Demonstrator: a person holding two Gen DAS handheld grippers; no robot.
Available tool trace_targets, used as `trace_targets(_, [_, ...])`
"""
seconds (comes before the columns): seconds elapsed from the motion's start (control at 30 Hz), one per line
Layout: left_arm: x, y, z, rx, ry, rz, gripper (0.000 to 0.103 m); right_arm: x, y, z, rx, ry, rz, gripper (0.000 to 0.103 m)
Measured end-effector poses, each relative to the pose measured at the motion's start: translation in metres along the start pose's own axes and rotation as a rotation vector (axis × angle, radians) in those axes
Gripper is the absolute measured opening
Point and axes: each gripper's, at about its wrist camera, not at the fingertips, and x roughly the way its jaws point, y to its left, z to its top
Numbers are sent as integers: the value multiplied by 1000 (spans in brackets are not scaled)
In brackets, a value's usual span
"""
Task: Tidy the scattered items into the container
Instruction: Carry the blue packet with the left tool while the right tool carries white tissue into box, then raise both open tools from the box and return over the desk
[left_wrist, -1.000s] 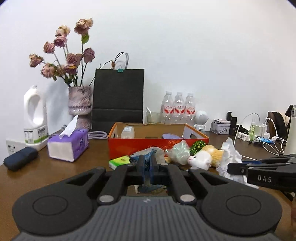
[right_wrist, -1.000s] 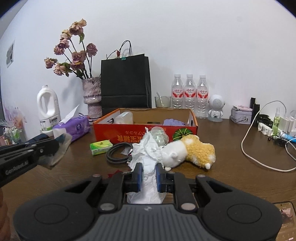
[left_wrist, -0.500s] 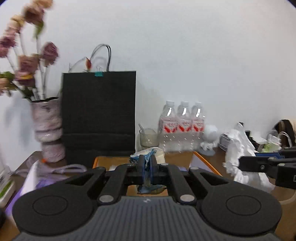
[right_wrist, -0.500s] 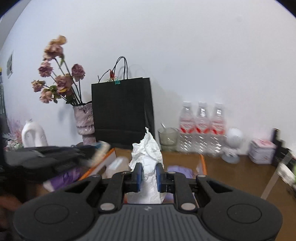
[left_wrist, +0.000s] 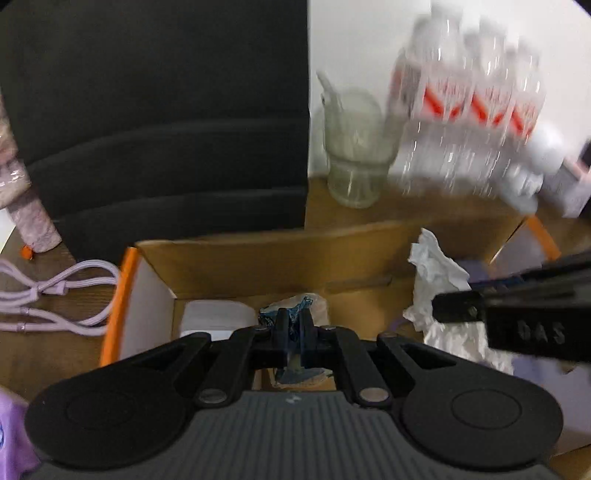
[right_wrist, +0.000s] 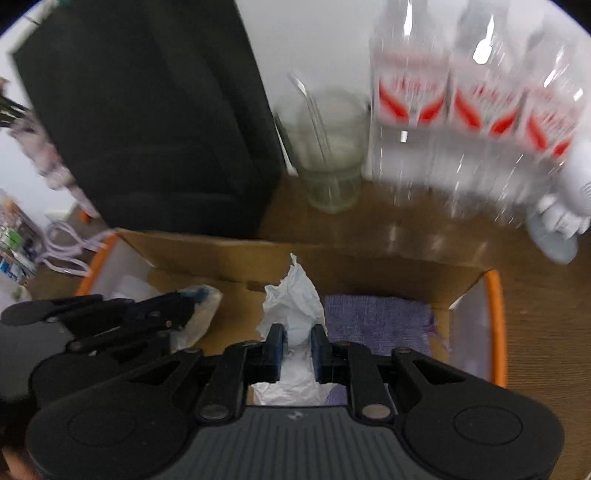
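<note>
Over the orange-rimmed box (right_wrist: 496, 325) I have both fingers clamped — left gripper (left_wrist: 293, 332) on a blue-printed crinkly wrapper (left_wrist: 295, 306), right gripper (right_wrist: 297, 345) on crumpled white tissue (right_wrist: 291, 295).

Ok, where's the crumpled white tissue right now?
The white tissue is pinched in the right gripper above the open cardboard box, beside the purple cloth.

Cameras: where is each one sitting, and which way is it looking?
Left wrist: rides on the left gripper, looking down into the box; its fingers pinch a blue-and-white wrapper, right gripper beside it.
Right wrist: rides on the right gripper, looking down into that box; its fingers pinch white paper, left gripper beside it.
Both show the black bag, glass and bottles.
</note>
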Motion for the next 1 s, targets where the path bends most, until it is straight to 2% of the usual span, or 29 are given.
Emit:
trace_targets(0.1, [6, -9, -5, 67, -9, 35, 7, 27, 3, 0, -25, 71, -23, 15])
trace_targets(0.27, [6, -5, -4, 53, 25, 28, 9, 32, 8, -2, -20, 84, -45, 17])
trace_targets(0.33, [3, 1, -4, 23, 57, 3, 19, 31, 7, 5, -10, 79, -36, 30])
trace_targets(0.37, [0, 5, -2, -5, 73, -16, 23, 26, 7, 6, 6, 78, -32, 32])
trace_targets(0.4, [-5, 11, 1, -34, 87, -32, 33, 18, 7, 7, 22, 75, -36, 31])
trace_targets(0.47, [-24, 18, 5, -65, 82, -65, 44, -5, 8, 6, 46, 53, -23, 33])
trace_targets(0.53, [-48, 28, 9, -92, 65, -76, 64, -29, 12, 5, 46, 36, -30, 46])
trace_targets(0.87, [-169, 38, 31, -123, -5, -11, 77, -160, 39, -6, 6, -93, -101, 55])
trace_targets(1.0, [-204, 34, 31, -128, -50, -8, 85, -193, 53, -13, -11, -139, -111, 59])
